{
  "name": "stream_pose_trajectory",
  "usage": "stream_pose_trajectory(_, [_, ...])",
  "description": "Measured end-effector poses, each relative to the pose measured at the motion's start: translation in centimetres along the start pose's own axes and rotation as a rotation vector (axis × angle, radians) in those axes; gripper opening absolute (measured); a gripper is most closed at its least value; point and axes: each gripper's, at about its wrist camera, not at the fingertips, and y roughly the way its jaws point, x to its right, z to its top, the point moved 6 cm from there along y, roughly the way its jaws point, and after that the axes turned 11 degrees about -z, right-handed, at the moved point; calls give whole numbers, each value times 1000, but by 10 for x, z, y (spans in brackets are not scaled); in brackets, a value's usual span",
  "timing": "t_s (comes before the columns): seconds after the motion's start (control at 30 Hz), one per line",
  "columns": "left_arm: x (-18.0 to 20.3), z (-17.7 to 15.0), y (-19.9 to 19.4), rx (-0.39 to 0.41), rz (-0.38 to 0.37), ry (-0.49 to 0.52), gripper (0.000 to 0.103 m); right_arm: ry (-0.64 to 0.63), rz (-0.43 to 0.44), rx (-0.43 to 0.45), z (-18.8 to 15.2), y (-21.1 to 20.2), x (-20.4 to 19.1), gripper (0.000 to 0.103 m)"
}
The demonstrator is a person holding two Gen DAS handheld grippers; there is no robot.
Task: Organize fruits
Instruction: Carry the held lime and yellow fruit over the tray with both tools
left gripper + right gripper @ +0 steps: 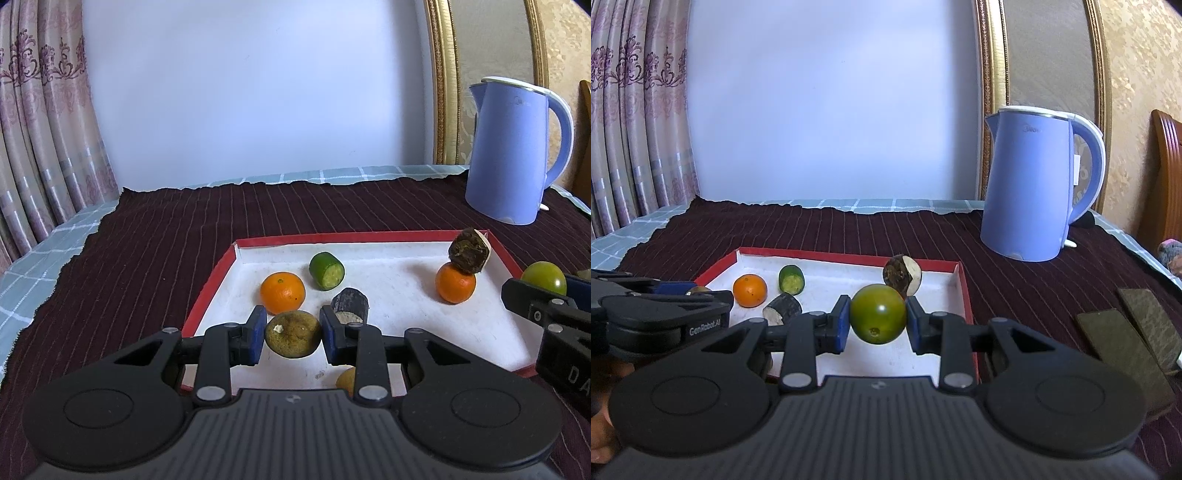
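Over the red-rimmed tray (pixel 210 291), the left gripper (pixel 293 338) pinches a brownish-yellow citrus fruit (pixel 293 333) while the right gripper (pixel 877 321) pinches a green tomato (pixel 878 318).

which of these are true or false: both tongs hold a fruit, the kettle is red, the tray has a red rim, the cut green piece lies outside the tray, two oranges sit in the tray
1. Both tongs hold a fruit. True: the left tongs clamp a brownish-yellow fruit, the right tongs a green fruit.
2. The kettle is red. False: it is blue.
3. The tray has a red rim. True.
4. The cut green piece lies outside the tray. False: it lies inside.
5. Two oranges sit in the tray. True: one left, one right.
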Motion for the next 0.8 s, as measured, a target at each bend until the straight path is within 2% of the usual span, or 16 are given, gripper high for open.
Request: stream_pose_trajectory(0.8, [1, 7, 26, -31, 12, -3, 30, -10, -14, -4, 12, 19, -1, 29])
